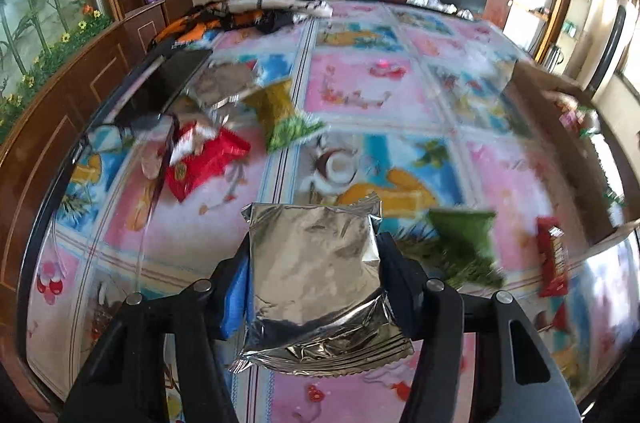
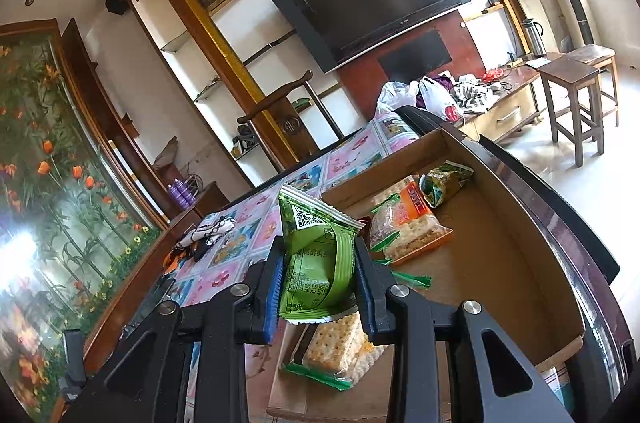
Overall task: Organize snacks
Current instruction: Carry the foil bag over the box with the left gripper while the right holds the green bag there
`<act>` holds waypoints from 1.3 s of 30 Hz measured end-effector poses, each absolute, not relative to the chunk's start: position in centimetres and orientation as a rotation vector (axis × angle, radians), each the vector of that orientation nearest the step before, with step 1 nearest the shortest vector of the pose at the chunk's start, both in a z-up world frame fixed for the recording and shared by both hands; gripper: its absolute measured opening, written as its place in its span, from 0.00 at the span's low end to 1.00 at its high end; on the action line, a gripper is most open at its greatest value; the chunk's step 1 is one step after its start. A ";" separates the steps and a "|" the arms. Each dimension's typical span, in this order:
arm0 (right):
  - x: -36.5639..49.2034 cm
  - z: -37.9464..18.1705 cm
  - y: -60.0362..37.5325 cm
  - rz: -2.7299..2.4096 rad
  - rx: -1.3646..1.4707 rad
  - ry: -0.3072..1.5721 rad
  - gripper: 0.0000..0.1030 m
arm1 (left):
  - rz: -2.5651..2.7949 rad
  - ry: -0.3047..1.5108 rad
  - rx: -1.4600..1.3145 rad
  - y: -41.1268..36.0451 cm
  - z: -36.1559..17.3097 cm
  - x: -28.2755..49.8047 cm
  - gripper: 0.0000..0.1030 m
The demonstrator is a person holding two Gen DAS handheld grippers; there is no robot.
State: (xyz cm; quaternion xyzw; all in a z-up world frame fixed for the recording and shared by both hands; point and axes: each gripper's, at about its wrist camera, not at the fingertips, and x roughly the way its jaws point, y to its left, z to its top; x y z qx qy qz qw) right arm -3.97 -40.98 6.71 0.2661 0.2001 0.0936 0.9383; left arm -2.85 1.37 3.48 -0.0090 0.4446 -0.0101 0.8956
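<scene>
Shiny crinkly silver foil snack packet (image 1: 316, 275) sits pinched in the left gripper (image 1: 312, 263), above the table w/ flowery cloth (image 1: 360, 91). Right gripper (image 2: 316, 279) squeezes 1 green plastic snack packet (image 2: 314, 263) over a brown cardboard box (image 2: 500, 263) holding 3 more packs.

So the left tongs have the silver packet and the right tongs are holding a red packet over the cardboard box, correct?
Not quite: the packet in the right tongs is green, not red, as the right wrist view shows. The rest holds: the left tongs have the silver packet between them, and the right tongs are over the cardboard box.
</scene>
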 end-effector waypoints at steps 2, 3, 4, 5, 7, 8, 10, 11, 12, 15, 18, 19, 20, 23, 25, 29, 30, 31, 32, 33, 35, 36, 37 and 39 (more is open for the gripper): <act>-4.0 6.7 -41.0 0.193 0.545 0.405 0.32 | -0.040 0.904 -0.022 0.9 4.4 -2.8 0.56; -3.9 6.7 -41.0 0.191 0.544 0.407 0.32 | -0.054 0.895 -0.022 0.5 4.9 -2.7 0.56; -4.0 6.7 -41.0 0.191 0.544 0.406 0.32 | -0.067 0.889 -0.021 0.1 5.3 -2.6 0.56; -3.9 6.7 -41.0 0.192 0.545 0.408 0.32 | -0.088 0.882 -0.019 -0.6 5.7 -2.4 0.56; -3.9 6.7 -41.0 0.190 0.545 0.408 0.32 | -0.124 0.875 -0.015 -1.8 6.4 -2.0 0.56; -3.9 6.7 -41.1 0.188 0.547 0.408 0.32 | -0.151 0.868 -0.014 -2.8 6.9 -1.8 0.56; -3.9 6.7 -41.2 0.184 0.554 0.411 0.32 | -0.200 0.859 -0.011 -4.5 7.6 -1.5 0.56; -3.8 6.7 -41.2 0.179 0.556 0.413 0.32 | -0.230 0.853 -0.013 -5.5 8.0 -1.4 0.56; -3.8 6.7 -41.3 0.174 0.558 0.416 0.32 | -0.267 0.843 -0.008 -6.9 8.5 -1.3 0.56; -3.7 6.5 -41.6 0.159 0.578 0.427 0.32 | -0.349 0.814 0.014 -10.8 9.6 -1.2 0.56; -3.6 6.3 -41.9 0.144 0.602 0.433 0.32 | -0.423 0.798 0.029 -14.3 10.3 -1.1 0.56; -3.5 6.2 -42.1 0.141 0.607 0.435 0.32 | -0.446 0.791 0.030 -15.3 10.5 -1.1 0.56; -3.5 6.1 -42.2 0.135 0.613 0.438 0.32 | -0.472 0.787 0.034 -16.5 10.7 -1.0 0.56; -3.5 5.8 -42.4 0.111 0.627 0.452 0.32 | -0.515 0.780 0.041 -19.2 10.6 -0.9 0.56; -3.4 5.5 -42.8 0.092 0.642 0.461 0.32 | -0.548 0.787 0.046 -21.4 10.2 -0.6 0.56; -3.4 5.0 -43.5 0.027 0.654 0.482 0.32 | -0.601 0.791 0.063 -25.0 9.0 -0.2 0.56; -3.5 5.0 -43.6 0.017 0.659 0.483 0.32 | -0.612 0.790 0.070 -25.7 8.6 -0.1 0.56; -3.5 4.9 -43.9 0.008 0.667 0.482 0.32 | -0.621 0.787 0.076 -26.4 8.2 0.0 0.56; -3.6 4.9 -44.0 -0.009 0.666 0.485 0.32 | -0.630 0.786 0.087 -27.2 7.6 0.0 0.56; -3.6 4.8 -44.0 -0.021 0.664 0.488 0.32 | -0.637 0.784 0.094 -27.8 7.3 0.0 0.56; -3.5 4.7 -44.3 -0.029 0.673 0.498 0.32 | -0.650 0.783 0.104 -28.6 6.5 0.1 0.56; -3.4 4.7 -44.4 -0.038 0.668 0.505 0.32 | -0.656 0.784 0.108 -29.0 6.1 0.1 0.56; -3.2 4.5 -44.4 -0.045 0.667 0.516 0.33 | -0.659 0.784 0.112 -29.1 5.9 0.0 0.56; -3.2 4.3 -44.5 -0.049 0.669 0.529 0.33 | -0.665 0.787 0.126 -29.8 5.2 0.2 0.56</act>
